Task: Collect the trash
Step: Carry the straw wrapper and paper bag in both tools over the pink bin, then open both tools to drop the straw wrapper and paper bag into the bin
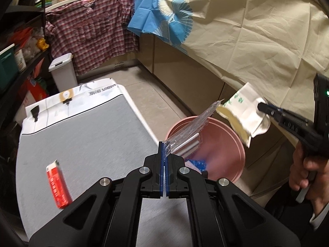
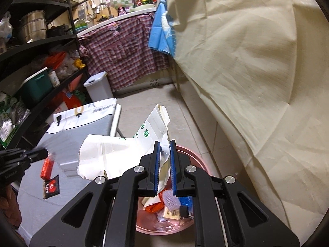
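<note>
My left gripper [image 1: 164, 147] is shut on a clear plastic wrapper [image 1: 191, 129] and holds it over the rim of the pink bin [image 1: 236, 144]. My right gripper [image 2: 165, 144] is shut on a torn white carton with green print [image 2: 115, 152], held above the pink bin [image 2: 193, 154], which holds several scraps. The carton [image 1: 240, 111] and the right gripper [image 1: 261, 106] also show in the left wrist view. A red packet [image 1: 56, 187] lies on the grey table [image 1: 82, 140]. In the right wrist view the red packet [image 2: 46, 168] lies beside a black packet [image 2: 51, 186].
A white lidded bin [image 1: 61, 72] stands on the floor beyond the table. Black shelves [image 2: 37, 47] with pots and boxes line the left. A cream cloth [image 2: 246, 61] drapes over the counter on the right. A checked shirt [image 1: 92, 30] hangs at the back.
</note>
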Available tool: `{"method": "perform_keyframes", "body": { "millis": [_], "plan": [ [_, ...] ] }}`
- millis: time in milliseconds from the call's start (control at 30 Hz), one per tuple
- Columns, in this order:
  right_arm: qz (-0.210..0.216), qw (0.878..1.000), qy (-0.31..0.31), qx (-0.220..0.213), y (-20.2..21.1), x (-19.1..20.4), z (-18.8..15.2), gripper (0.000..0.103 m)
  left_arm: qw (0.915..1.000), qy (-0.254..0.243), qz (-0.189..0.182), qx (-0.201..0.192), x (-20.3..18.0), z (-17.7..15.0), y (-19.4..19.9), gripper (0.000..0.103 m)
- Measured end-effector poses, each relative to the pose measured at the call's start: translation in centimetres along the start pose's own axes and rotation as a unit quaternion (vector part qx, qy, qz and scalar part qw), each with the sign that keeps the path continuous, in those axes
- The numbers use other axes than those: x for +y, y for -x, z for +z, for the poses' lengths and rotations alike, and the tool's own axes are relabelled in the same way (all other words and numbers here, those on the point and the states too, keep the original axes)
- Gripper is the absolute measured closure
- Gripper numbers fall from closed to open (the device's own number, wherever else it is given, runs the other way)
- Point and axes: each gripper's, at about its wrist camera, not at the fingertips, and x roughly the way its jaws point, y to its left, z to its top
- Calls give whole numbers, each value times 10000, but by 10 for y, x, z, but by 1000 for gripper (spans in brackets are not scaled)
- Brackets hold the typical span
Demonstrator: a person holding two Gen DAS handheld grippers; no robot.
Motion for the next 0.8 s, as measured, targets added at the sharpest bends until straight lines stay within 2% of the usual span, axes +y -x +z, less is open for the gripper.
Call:
{"method": "perform_keyframes", "body": {
  "millis": [233,800],
  "plan": [
    [-362,9992,-51,127,-9,-14,0,93,9999,-8,-99,87,-21,18,-25,102],
    [-525,9980,102,341,-30,-9,0,93,9996,91,-148,242,-39,27,-69,102]
  ]
}}
